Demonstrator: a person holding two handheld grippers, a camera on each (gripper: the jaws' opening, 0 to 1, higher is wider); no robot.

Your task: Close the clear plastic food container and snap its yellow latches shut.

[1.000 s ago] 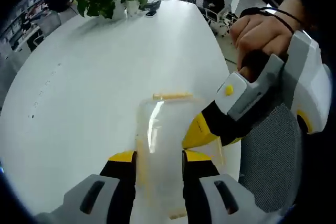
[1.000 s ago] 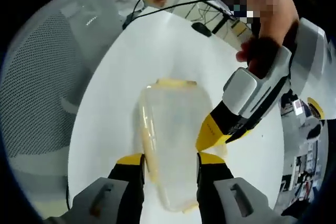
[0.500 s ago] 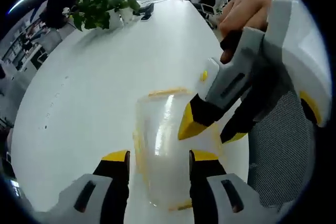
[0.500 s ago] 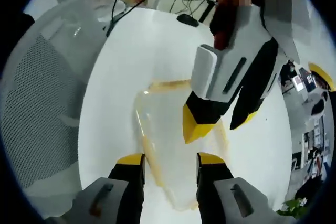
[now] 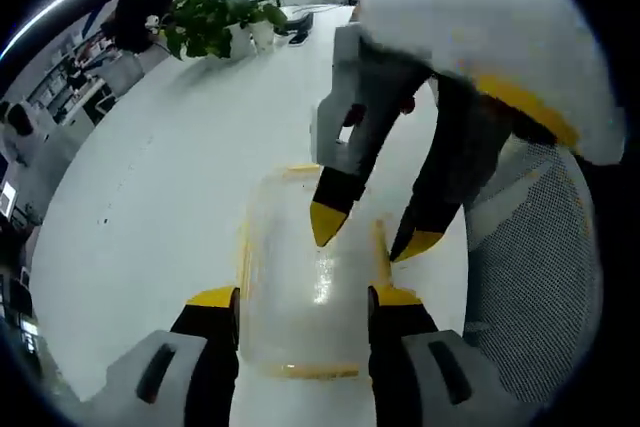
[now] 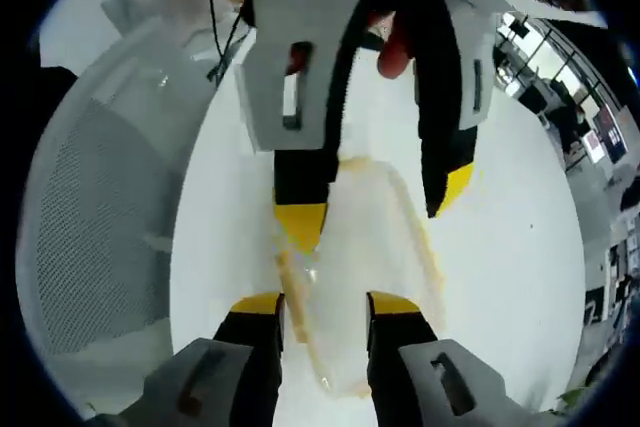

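My left gripper [image 5: 302, 299] stands with jaws parted, straddling the clear plastic food container [image 5: 300, 292] on the white table [image 5: 150, 177], gripping nothing. My right gripper [image 6: 322, 299], also parted and empty, hangs over its lid. I'd press down evenly beside each yellow latch [image 5: 380, 247], bracing the opposite side.

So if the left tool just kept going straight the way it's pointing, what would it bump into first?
Probably the clear plastic food container with yellow latches, lying right between the left tool tips on the white table; beyond it, the right tool.
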